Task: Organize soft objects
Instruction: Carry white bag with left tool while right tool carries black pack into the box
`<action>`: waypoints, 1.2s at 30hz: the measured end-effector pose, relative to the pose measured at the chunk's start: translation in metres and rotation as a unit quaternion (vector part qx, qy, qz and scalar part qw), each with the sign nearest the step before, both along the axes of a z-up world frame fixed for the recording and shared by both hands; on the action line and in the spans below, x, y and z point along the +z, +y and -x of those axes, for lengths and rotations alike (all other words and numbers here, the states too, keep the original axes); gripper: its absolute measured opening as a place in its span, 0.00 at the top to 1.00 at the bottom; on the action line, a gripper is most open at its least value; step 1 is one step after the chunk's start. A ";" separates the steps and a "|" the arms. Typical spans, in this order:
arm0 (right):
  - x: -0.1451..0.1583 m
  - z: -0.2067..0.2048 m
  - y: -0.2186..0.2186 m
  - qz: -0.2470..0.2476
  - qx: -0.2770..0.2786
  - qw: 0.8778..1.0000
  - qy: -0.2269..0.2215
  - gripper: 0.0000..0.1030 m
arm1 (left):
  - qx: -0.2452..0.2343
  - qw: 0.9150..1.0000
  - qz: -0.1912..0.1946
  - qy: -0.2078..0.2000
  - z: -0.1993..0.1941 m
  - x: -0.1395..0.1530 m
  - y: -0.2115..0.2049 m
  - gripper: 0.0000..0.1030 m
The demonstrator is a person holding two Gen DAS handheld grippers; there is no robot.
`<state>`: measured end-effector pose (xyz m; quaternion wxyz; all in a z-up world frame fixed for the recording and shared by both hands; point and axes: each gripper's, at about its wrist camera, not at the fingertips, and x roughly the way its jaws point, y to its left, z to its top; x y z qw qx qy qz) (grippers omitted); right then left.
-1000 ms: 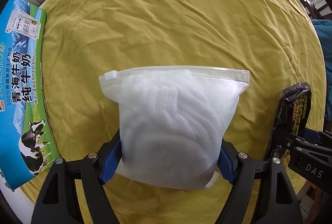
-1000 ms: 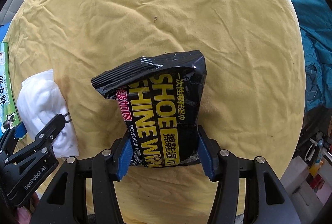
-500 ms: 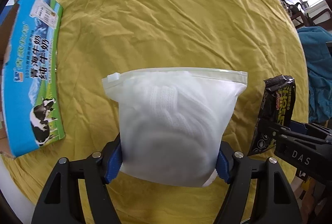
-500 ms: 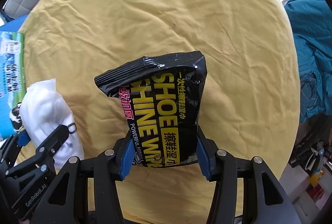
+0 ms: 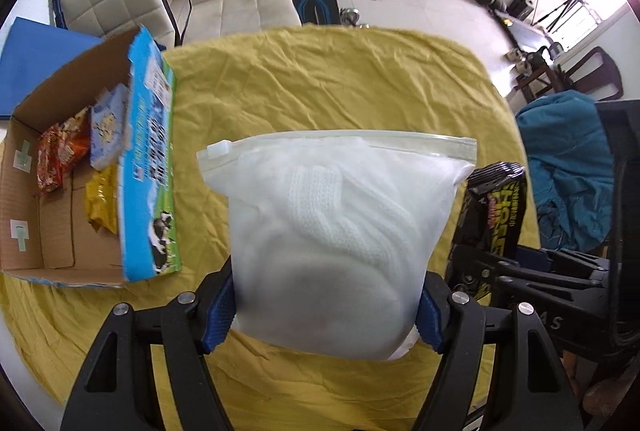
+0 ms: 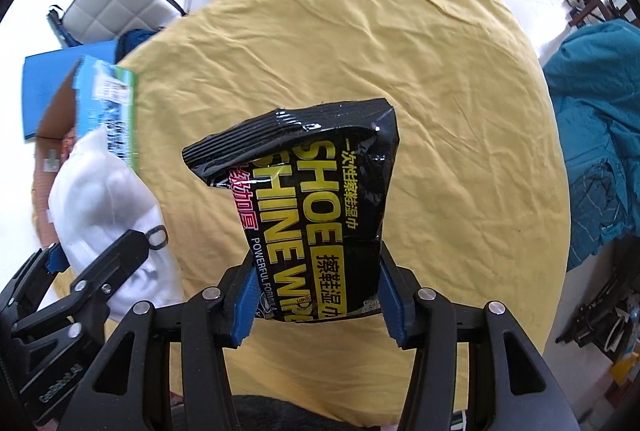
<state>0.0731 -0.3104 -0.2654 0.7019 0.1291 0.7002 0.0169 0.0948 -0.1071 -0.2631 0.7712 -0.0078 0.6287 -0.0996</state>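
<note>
- Both grippers have risen since a moment ago: the far chairs and gym gear now show past the table, and the open carton, earlier only a printed side at the left edge, now shows its inside.
- Left gripper (image 5: 326,305) is clamped on the lower part of a frosted zip bag (image 5: 340,231) with white knitwear inside, held upright above the yellow tablecloth (image 5: 320,87), zip edge uppermost.
- Right gripper (image 6: 316,301) pinches the bottom of a black shoe wipes pack (image 6: 320,207), its crimped top edge tilted up and to the left, clear of the cloth.
- From the left camera, the pack (image 5: 496,207) hangs just right of the zip bag; from the right camera, the bag (image 6: 108,199) sits at the left.
- Milk carton box (image 5: 52,199) lies open on the left side of the table, holding a red snack packet (image 5: 60,155), a yellow packet (image 5: 102,203) and a pale blue packet (image 5: 108,127).
- Off the table's right edge, teal fabric (image 6: 596,135) is heaped.
</note>
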 end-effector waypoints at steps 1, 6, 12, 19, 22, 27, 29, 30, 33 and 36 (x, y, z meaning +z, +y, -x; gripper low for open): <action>0.006 0.000 0.005 -0.002 0.001 1.000 -0.004 0.48 | 0.000 1.000 0.003 -0.007 -0.001 0.005 0.003 0.31; 0.034 -0.005 0.044 -0.010 0.006 1.000 -0.029 0.48 | 0.003 0.999 0.012 -0.043 0.001 0.044 0.035 0.31; 0.063 -0.015 0.103 -0.028 0.027 0.997 -0.061 0.48 | 0.021 0.996 0.004 -0.083 -0.004 0.076 0.089 0.31; 0.085 -0.032 0.184 -0.050 0.063 0.993 -0.083 0.48 | 0.067 0.994 0.003 -0.092 -0.008 0.084 0.170 0.31; 0.087 -0.041 0.223 -0.057 0.082 0.991 -0.086 0.48 | 0.089 0.992 -0.003 -0.090 -0.011 0.081 0.208 0.31; 0.078 -0.057 0.283 -0.070 0.111 0.988 -0.079 0.48 | 0.126 0.989 -0.019 -0.074 -0.020 0.066 0.272 0.31; 0.066 -0.066 0.310 -0.075 0.124 0.987 -0.070 0.48 | 0.135 0.989 -0.025 -0.062 -0.028 0.057 0.294 0.31; 0.062 -0.068 0.319 -0.078 0.127 0.986 -0.068 0.48 | 0.141 0.988 -0.028 -0.054 -0.032 0.051 0.305 0.31; 0.040 -0.080 0.353 -0.084 0.138 0.985 -0.055 0.48 | 0.153 0.987 -0.027 -0.027 -0.045 0.029 0.333 0.31; 0.009 -0.091 0.383 -0.091 0.142 0.985 -0.031 0.48 | 0.165 0.986 -0.018 0.015 -0.060 -0.001 0.361 0.31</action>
